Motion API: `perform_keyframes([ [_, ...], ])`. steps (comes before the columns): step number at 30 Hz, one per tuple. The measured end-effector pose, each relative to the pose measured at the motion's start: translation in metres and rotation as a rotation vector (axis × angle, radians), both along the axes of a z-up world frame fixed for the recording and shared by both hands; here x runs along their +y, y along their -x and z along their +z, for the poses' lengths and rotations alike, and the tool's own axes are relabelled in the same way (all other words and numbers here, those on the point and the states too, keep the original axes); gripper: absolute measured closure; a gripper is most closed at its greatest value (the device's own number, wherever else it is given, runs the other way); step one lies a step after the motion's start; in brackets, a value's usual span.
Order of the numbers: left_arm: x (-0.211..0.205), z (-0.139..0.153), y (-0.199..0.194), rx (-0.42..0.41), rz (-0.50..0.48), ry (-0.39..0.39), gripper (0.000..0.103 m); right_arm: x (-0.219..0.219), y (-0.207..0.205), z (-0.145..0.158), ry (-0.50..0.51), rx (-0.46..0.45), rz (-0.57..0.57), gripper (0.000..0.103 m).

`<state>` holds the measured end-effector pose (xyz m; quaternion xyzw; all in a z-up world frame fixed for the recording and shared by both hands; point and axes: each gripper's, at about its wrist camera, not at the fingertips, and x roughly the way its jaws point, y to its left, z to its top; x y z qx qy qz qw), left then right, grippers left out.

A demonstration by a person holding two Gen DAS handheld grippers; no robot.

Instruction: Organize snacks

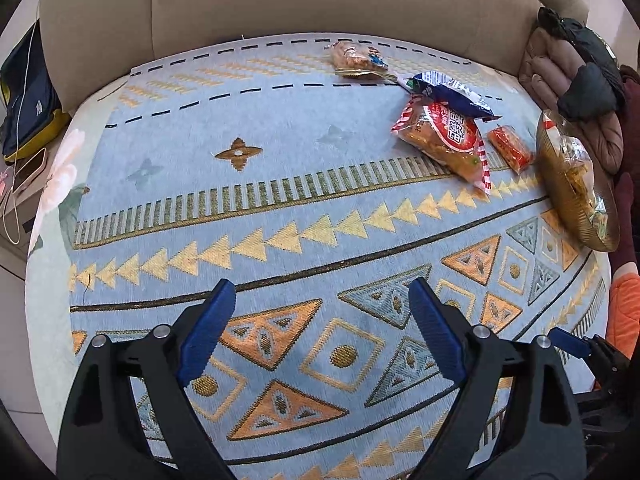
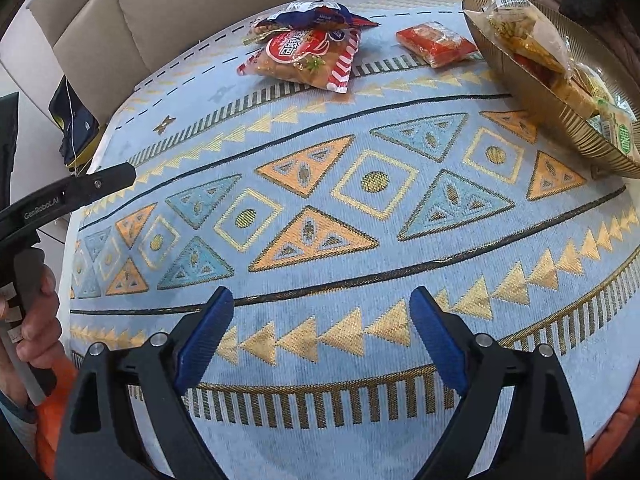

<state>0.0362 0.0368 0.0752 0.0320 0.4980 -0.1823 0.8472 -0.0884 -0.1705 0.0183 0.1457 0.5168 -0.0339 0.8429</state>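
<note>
Four snack packets [image 1: 444, 140] lie beside one gold bowl [image 1: 552, 184]; both hand-held grippers [image 1: 320, 336] gape empty.

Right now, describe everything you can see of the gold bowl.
The gold bowl is shallow and wide, with a ribbed, metallic-looking outer wall. It rests upright on the patterned cloth at the table's right edge, already holding several clear-wrapped snack packets heaped above its rim. No gripper touches it; the small orange packet lies just beside it.
</note>
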Motion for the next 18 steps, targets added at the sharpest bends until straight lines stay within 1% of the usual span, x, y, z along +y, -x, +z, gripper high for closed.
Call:
perform_keyframes([
  [9, 0.0019, 0.0050, 0.0007, -0.005, 0.009, 0.022, 0.015, -0.0001, 0.0004, -0.0022, 0.012, 0.006, 0.000, 0.014],
  [18, 0.0014, 0.0058, 0.0009, -0.007, 0.005, 0.019, 0.014, 0.0004, 0.0007, -0.0004, 0.016, -0.001, 0.006, 0.014],
])
